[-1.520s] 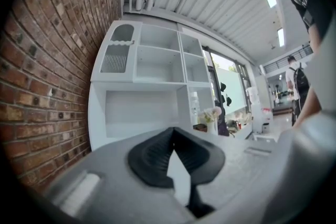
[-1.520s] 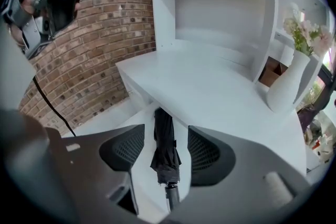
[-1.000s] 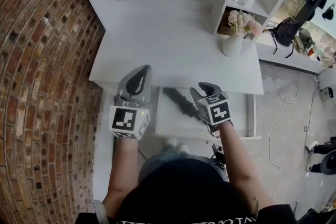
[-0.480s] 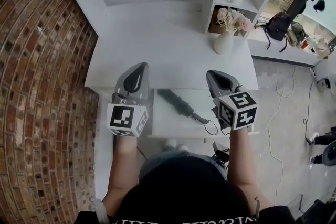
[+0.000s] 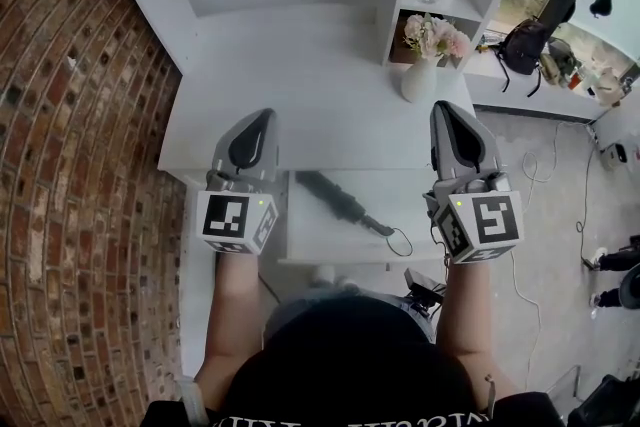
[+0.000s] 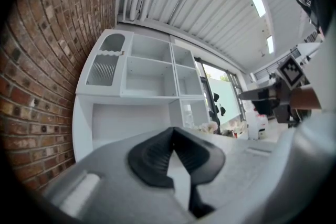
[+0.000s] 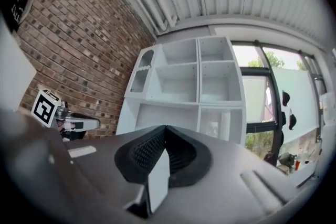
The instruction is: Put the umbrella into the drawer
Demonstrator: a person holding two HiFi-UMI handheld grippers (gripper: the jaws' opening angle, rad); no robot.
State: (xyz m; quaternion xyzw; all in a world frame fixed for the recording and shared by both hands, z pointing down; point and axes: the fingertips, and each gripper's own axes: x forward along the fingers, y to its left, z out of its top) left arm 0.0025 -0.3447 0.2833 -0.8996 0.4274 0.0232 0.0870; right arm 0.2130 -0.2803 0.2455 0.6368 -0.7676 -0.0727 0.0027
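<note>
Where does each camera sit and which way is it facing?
Head view: on the head, steeply down at umbrella in open drawer; forearms, left gripper, right gripper show.
Left gripper view: on left gripper, toward shelf unit; its shut jaws show.
Right gripper view: likewise, on right gripper; shut jaws.
Shared: both gripper views see the shelf unit.

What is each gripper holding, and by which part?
Nothing: left gripper and right gripper are shut and empty; the umbrella lies in the drawer.

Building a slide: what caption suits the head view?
Folded black umbrella lies in the open drawer; left gripper and right gripper shut, empty.
</note>
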